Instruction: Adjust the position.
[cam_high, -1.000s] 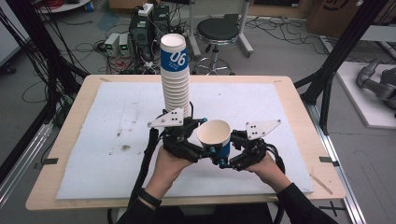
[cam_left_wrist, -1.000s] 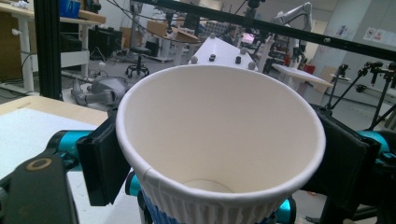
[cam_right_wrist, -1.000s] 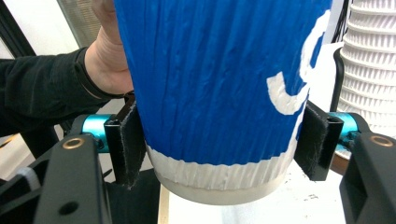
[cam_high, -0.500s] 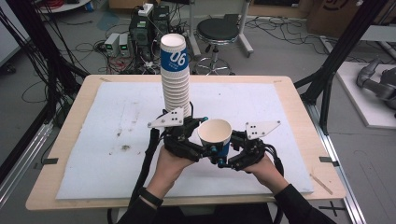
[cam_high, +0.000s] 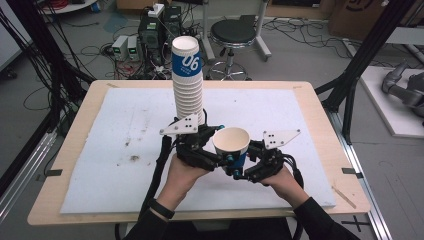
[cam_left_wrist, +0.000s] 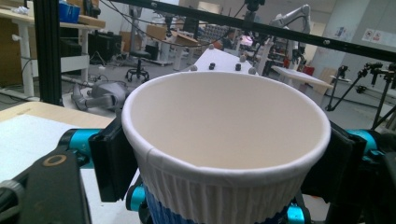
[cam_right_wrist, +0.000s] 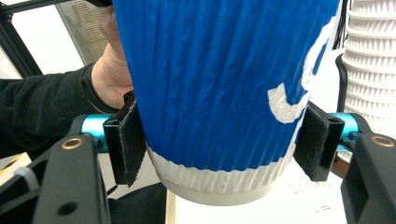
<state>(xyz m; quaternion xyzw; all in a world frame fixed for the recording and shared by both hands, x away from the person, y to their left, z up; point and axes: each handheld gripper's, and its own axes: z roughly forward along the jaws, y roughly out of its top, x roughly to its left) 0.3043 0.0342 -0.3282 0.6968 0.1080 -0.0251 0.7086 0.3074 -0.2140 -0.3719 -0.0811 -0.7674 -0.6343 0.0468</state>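
A paper cup, blue with a white ribbed rim, is held upright above the white mat, between both grippers. My left gripper comes from the left. In the left gripper view its gripper has its pads against the cup just under the rim; these jaws have just been closing on it. My right gripper comes from the right. In the right gripper view its gripper still has both pads against the blue lower wall of the cup, though its jaws have just been opening a little.
A tall stack of paper cups stands on the white mat right behind the left gripper, and its ribbed stack is close beside the held cup. The wooden table has black frame posts at both sides. A stool stands beyond the far edge.
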